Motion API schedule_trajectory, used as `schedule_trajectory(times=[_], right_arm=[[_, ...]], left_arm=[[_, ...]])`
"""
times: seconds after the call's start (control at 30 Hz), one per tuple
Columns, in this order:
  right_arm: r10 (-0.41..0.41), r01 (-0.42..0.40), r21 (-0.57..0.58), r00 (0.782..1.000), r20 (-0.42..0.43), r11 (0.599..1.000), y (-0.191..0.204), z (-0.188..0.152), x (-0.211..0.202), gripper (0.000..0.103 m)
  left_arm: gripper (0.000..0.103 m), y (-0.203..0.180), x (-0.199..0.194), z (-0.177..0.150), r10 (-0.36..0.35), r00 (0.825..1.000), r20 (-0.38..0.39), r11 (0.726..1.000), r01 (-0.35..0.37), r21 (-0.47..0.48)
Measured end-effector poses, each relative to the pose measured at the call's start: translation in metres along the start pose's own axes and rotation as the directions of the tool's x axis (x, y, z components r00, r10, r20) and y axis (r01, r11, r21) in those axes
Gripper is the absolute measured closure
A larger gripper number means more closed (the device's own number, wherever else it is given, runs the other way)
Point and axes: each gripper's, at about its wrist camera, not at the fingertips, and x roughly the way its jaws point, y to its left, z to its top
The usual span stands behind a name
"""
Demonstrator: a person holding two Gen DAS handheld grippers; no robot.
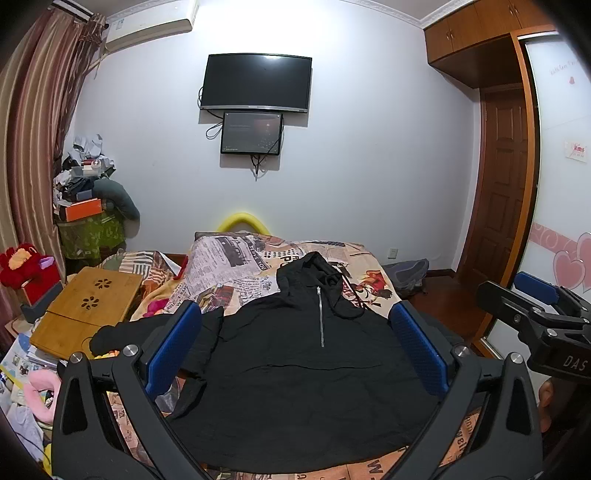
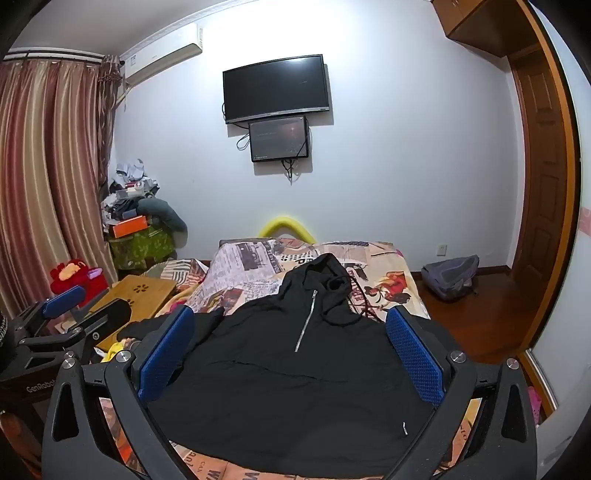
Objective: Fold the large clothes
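On the bed there's one black hoodie spread flat, front up, with one silver zipper and its hood toward two wall screens, a TV over a smaller monitor. Two grippers hover above it, left gripper and right gripper, both spread wide, holding nothing.

We see a TV on the white wall, a smaller screen just below it, cables hanging. AC unit top left, striped curtain beside it. A pile of clutter with an orange box sits in the corner. Wooden lap table left of the bed, red plush toy near it. Printed bedspread, yellow headboard arc. Grey backpack on the floor, brown door right.
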Motion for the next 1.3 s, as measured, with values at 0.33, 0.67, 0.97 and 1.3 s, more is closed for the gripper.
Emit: schedule_trajectory(times=[0.33, 0.67, 0.97, 1.3], right_arm=[[0.002, -0.002, 0.002, 1.0, -0.004, 1.0, -0.001, 0.0, 0.002, 0.0], [0.004, -0.004, 0.003, 1.0, -0.005, 1.0, -0.002, 0.0, 0.003, 0.0], [0.005, -0.005, 0.004, 1.0, -0.008, 1.0, -0.004, -0.001, 0.005, 0.0], [0.005, -0.005, 0.005, 1.0, -0.009, 1.0, -0.004, -0.001, 0.005, 0.0]], left_arm=[[0.0, 0.002, 0.0, -0.001, 0.006, 1.0, -0.001, 1.0, -0.006, 0.001], [0.0, -0.002, 0.0, -0.003, 0.011, 1.0, -0.001, 1.0, -0.011, 0.005], [0.0, -0.003, 0.001, -0.001, 0.012, 1.0, -0.003, 1.0, -0.012, 0.002], [0.0, -0.002, 0.001, -0.001, 0.011, 1.0, -0.003, 1.0, -0.011, 0.001]])
